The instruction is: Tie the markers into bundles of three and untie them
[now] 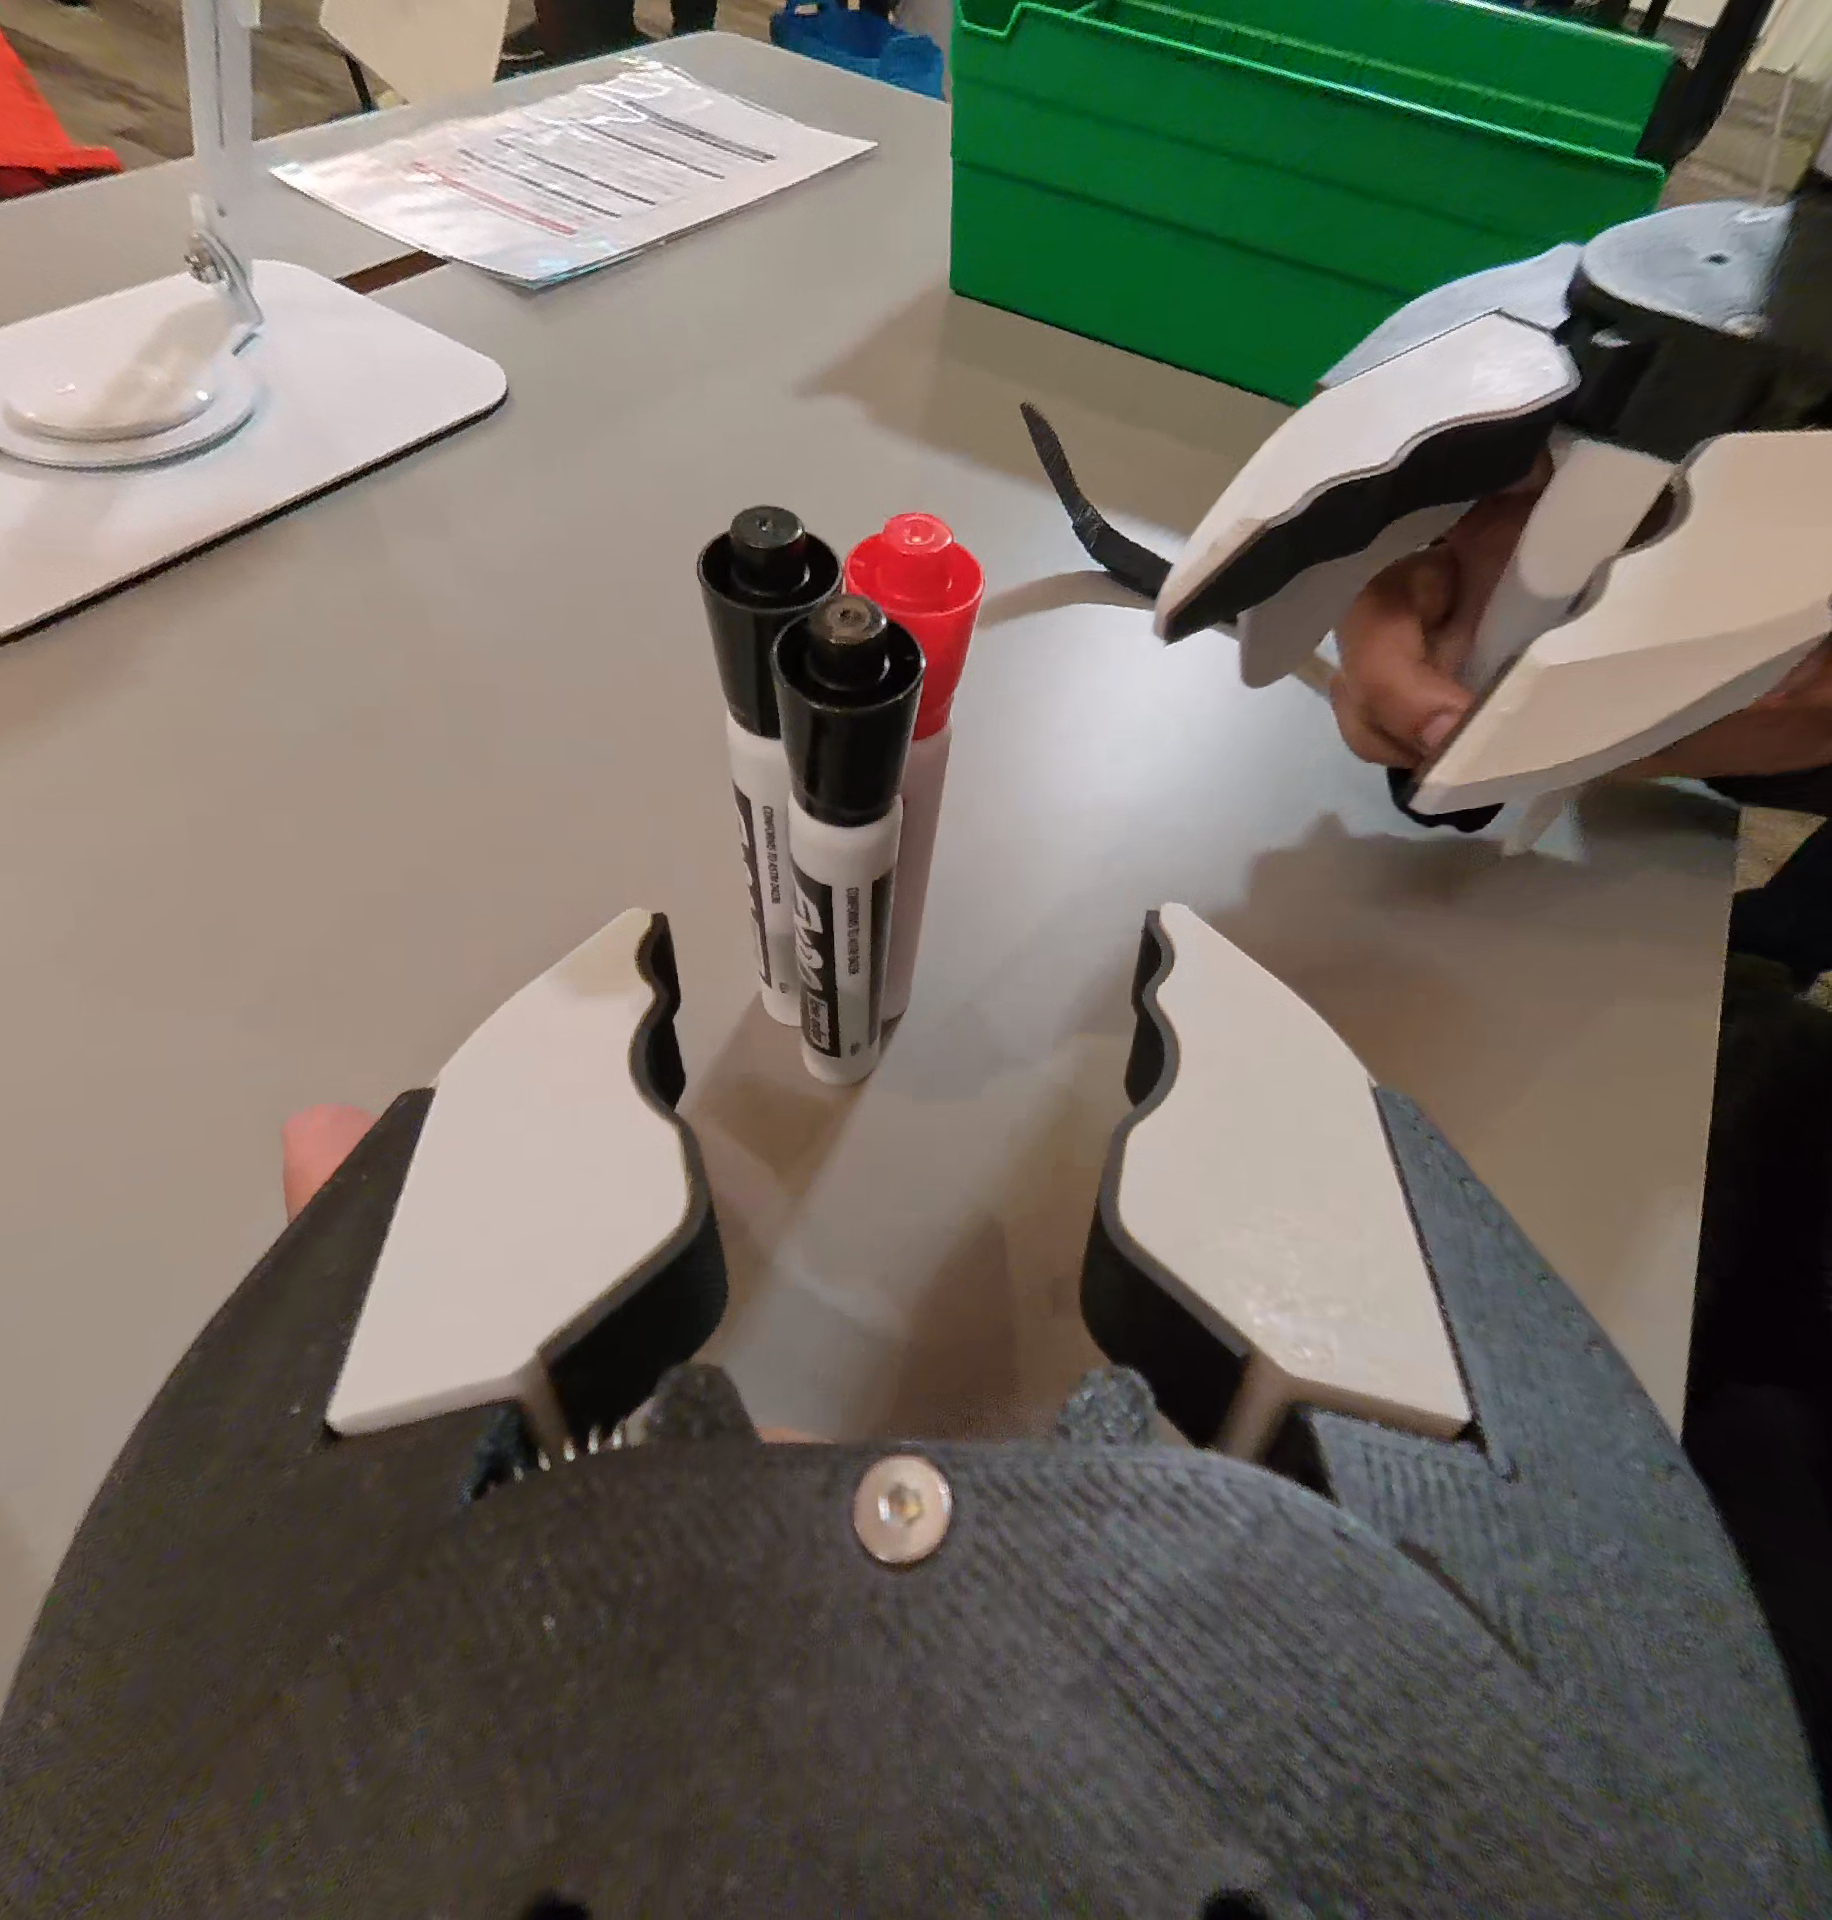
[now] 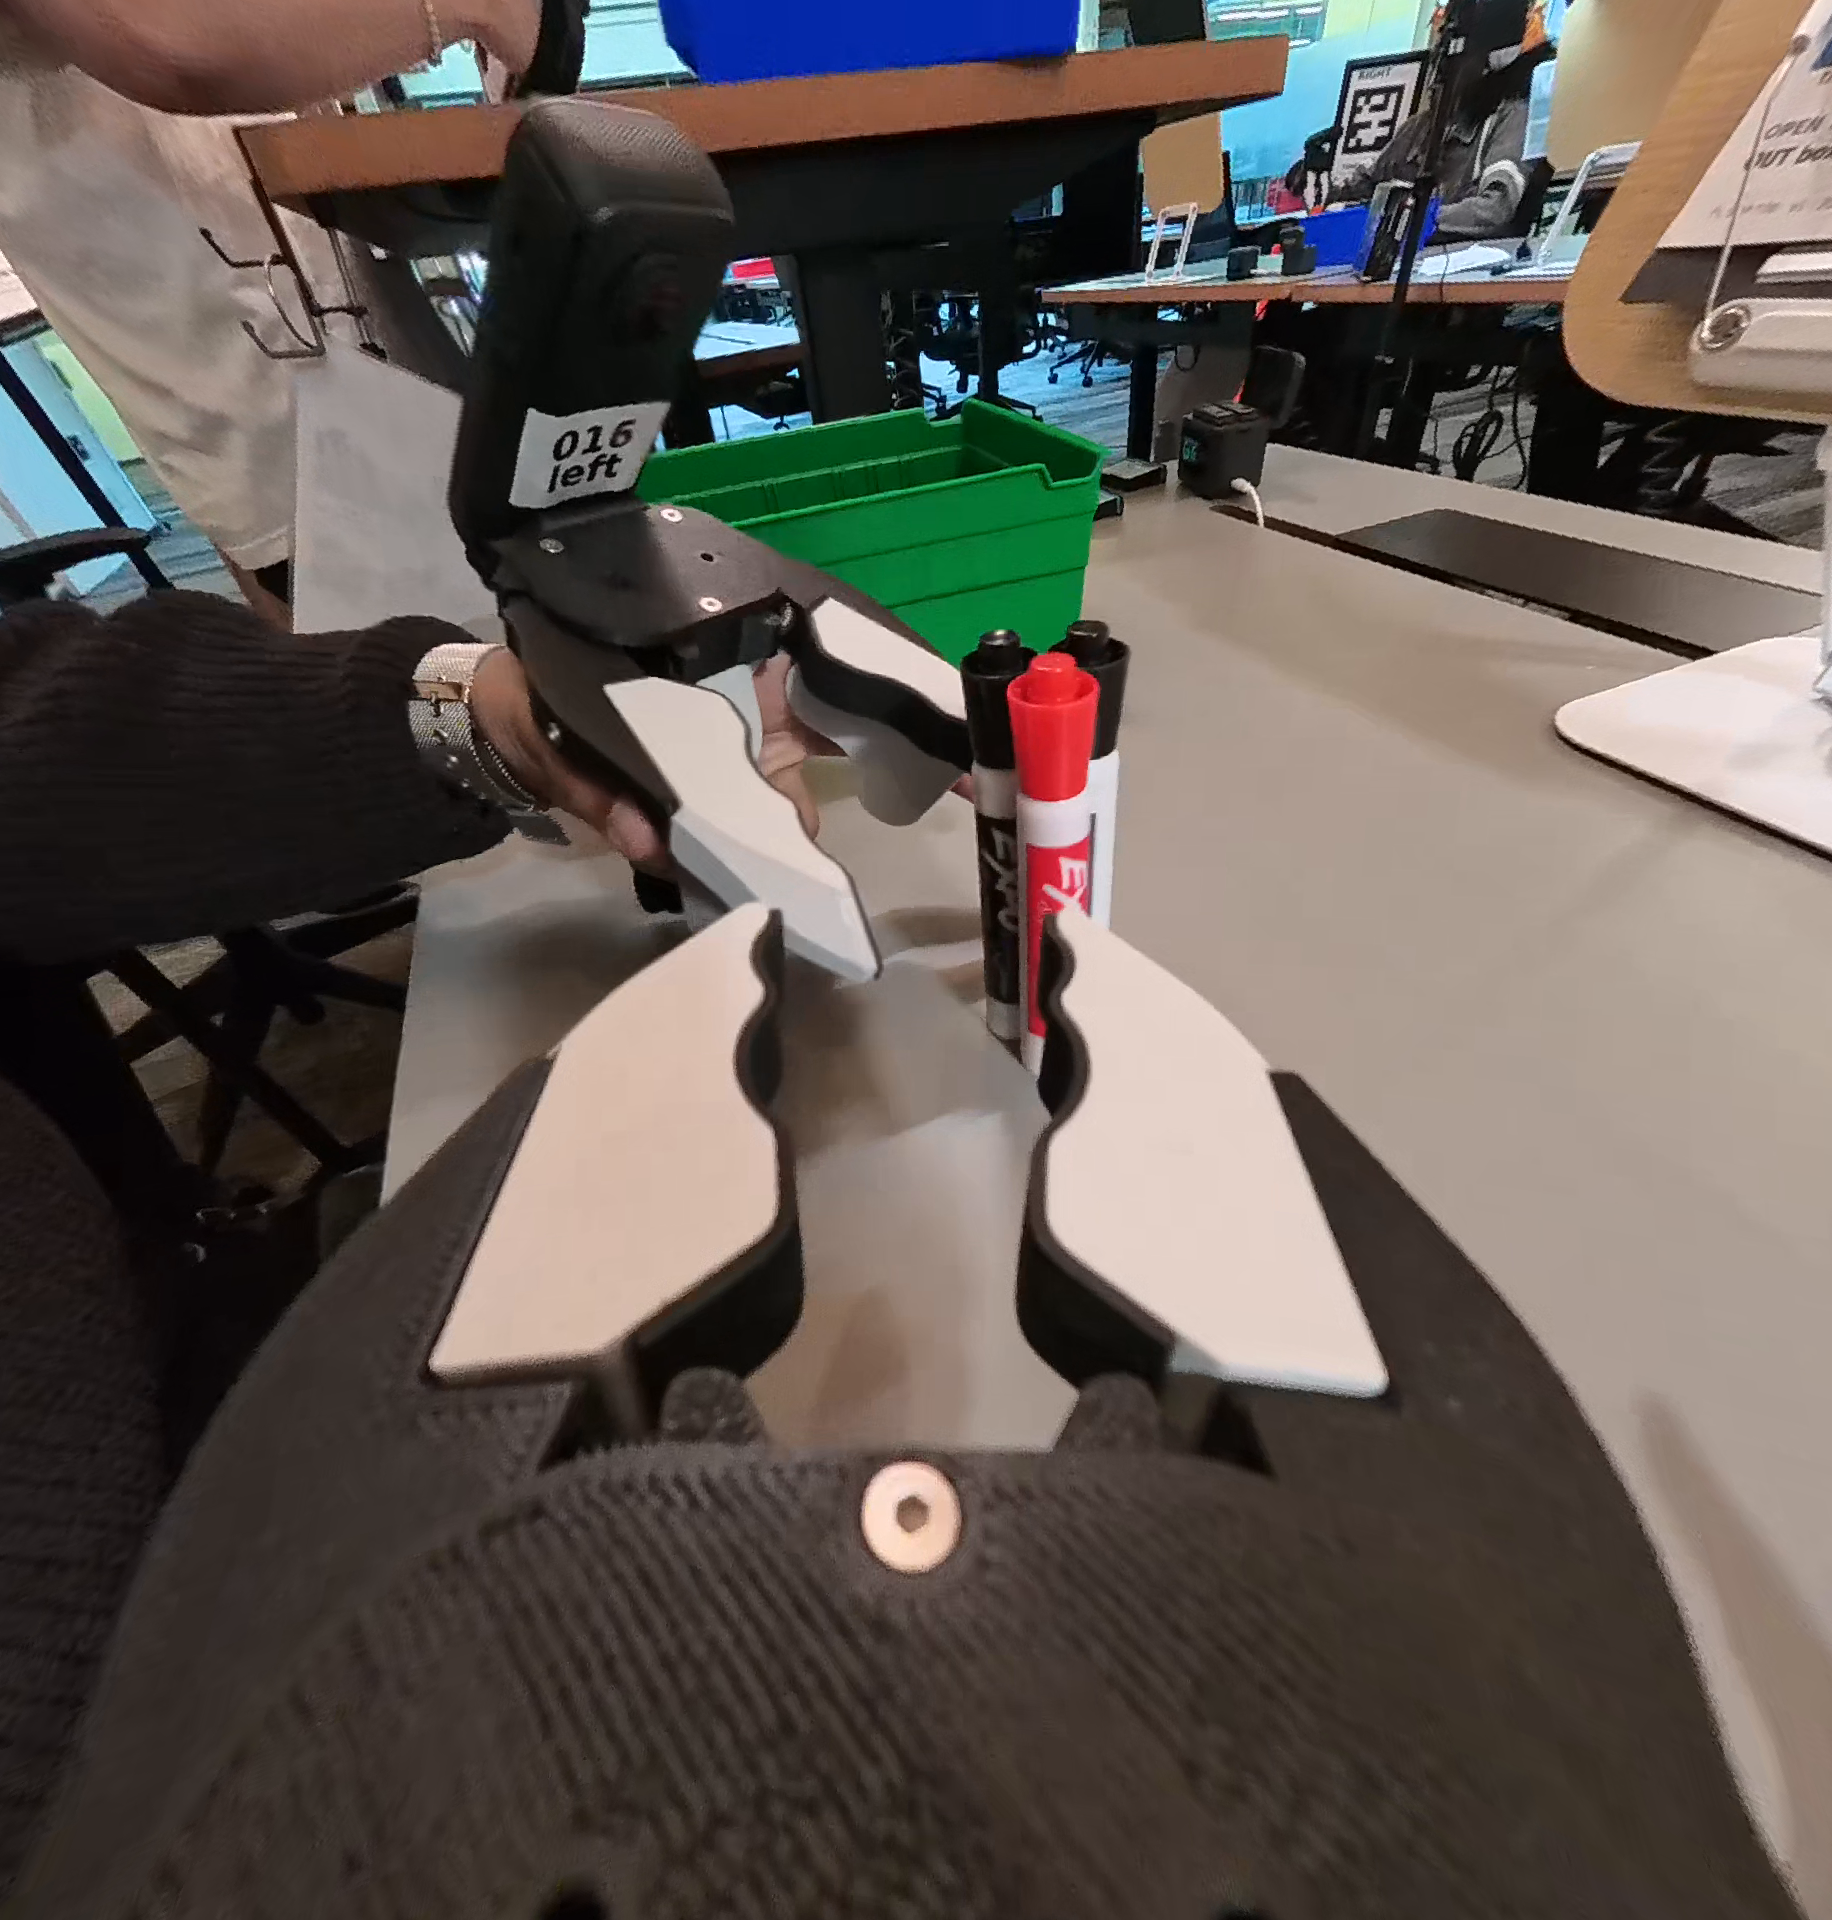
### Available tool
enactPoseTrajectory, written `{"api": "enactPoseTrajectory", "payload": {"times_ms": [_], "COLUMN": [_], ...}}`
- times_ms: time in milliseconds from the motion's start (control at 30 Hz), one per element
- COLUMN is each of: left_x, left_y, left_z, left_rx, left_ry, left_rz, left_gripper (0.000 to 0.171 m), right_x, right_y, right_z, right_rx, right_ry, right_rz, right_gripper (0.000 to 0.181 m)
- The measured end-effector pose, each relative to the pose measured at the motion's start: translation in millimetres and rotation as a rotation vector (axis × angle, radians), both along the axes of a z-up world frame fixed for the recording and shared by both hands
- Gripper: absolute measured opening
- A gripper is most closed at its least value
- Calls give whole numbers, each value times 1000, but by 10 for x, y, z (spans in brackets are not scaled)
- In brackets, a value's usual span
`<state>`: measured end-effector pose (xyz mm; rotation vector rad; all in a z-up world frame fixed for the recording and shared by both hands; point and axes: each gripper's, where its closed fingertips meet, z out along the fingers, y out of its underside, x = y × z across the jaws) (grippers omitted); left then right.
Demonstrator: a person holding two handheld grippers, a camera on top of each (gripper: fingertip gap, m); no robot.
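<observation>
Three markers stand upright and close together on the grey table: two black-capped markers (image 1: 844, 790) (image 2: 995, 810) and a red-capped marker (image 1: 917, 613) (image 2: 1052, 790). No band shows around them. My left gripper (image 1: 907, 935) is open and empty, its fingertips either side of the markers' bases, just short of them; it also shows in the right wrist view (image 2: 912, 862). My right gripper (image 2: 912, 925) is open and empty, just to the markers' right; it also shows in the left wrist view (image 1: 1296, 707). A black strap (image 1: 1078, 499) lies curled on the table beyond it.
A green bin (image 1: 1255, 208) (image 2: 922, 540) stands behind the markers. A white stand base (image 1: 164, 436) (image 2: 1722, 748) sits at the far left. A sleeved paper sheet (image 1: 579, 156) lies at the back. The table edge (image 1: 1712, 1143) runs close on the right. Both grippers' tips are roughly 6 cm from the red-capped marker (image 1: 917, 613).
</observation>
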<state>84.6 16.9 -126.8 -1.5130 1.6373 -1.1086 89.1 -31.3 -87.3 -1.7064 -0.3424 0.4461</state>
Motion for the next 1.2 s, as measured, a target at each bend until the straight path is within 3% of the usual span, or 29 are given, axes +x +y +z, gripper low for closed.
{"api": "enactPoseTrajectory", "payload": {"times_ms": [367,800,1200], "left_x": [118,86,-149], "left_y": [11,86,-73], "left_z": [-77,-46,0], "left_rx": [16,51,51], "left_ry": [69,36,4], "left_rz": [-121,-73,-53], "left_gripper": [88,87,87], "right_x": [170,268,18], "right_y": [-267,-406,-577], "right_z": [101,134,85], "right_rx": [6,10,-12], "right_ry": [50,103,115], "right_rz": [-118,-173,-182], "right_gripper": [48,47,47]}}
